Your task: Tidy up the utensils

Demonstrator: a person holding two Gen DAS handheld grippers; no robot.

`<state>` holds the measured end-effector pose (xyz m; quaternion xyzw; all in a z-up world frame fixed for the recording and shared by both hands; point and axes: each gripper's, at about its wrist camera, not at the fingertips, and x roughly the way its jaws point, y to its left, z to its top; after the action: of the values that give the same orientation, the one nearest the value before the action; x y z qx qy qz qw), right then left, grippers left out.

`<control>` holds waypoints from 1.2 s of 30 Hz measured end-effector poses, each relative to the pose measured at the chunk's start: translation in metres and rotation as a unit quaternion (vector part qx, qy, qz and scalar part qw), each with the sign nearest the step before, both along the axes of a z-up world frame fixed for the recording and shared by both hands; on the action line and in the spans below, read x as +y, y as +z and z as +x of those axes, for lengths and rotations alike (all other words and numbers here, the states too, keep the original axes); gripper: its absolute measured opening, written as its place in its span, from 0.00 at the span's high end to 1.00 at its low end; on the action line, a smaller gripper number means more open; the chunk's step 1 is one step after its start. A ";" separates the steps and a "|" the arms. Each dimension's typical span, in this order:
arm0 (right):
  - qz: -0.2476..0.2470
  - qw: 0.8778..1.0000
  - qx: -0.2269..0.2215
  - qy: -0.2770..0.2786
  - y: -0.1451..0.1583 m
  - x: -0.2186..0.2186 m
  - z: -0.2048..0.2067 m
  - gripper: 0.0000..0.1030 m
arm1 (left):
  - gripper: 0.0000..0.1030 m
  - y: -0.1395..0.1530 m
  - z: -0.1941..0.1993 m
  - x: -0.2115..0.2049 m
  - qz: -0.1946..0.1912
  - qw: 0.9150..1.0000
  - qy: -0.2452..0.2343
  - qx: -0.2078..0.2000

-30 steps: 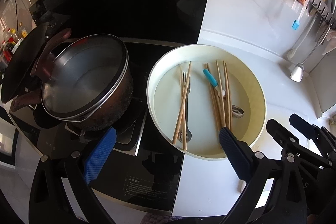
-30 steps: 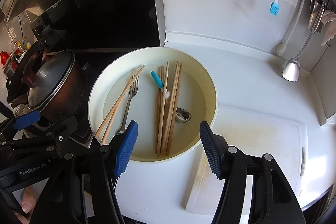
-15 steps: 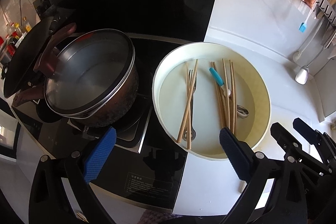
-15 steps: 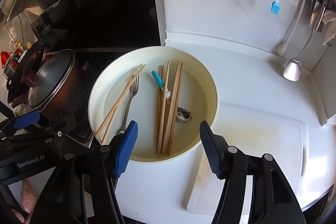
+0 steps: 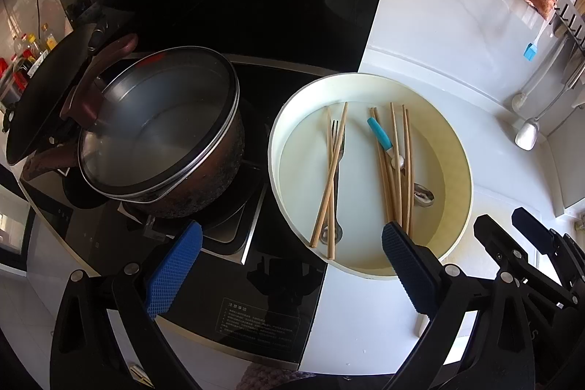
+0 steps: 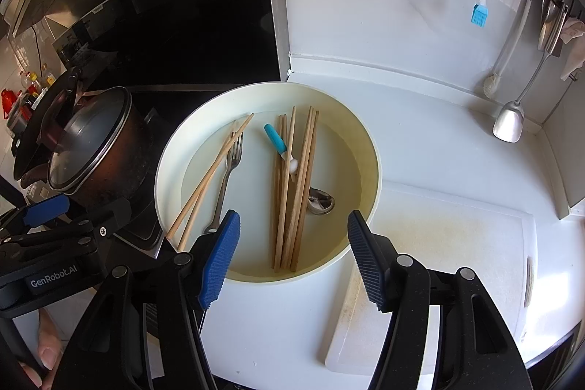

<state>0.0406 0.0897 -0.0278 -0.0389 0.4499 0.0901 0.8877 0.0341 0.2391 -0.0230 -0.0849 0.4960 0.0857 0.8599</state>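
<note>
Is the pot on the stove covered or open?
Covered. A glass lid with a metal rim sits over the pot, closing its mouth.

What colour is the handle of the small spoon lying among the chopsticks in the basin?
Bright blue handle; clearest in the right wrist view.

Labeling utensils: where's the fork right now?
In the right wrist view, the fork lies in the bowl's left half, between the two loose chopsticks and the chopstick bundle.
</note>
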 end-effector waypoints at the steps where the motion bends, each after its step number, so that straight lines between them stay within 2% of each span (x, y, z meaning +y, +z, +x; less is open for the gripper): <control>1: 0.000 1.000 0.000 0.000 0.000 0.000 0.000 0.43 | 0.06 0.000 0.000 0.000 0.000 1.000 0.000 0.000; 36: -0.001 1.000 0.002 0.004 0.001 0.000 0.003 0.43 | 0.06 0.000 0.004 -0.001 0.012 1.000 -0.003 0.000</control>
<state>0.0439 0.0897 -0.0264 -0.0418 0.4514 0.0934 0.8864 0.0383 0.2383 -0.0233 -0.0736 0.4950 0.0893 0.8611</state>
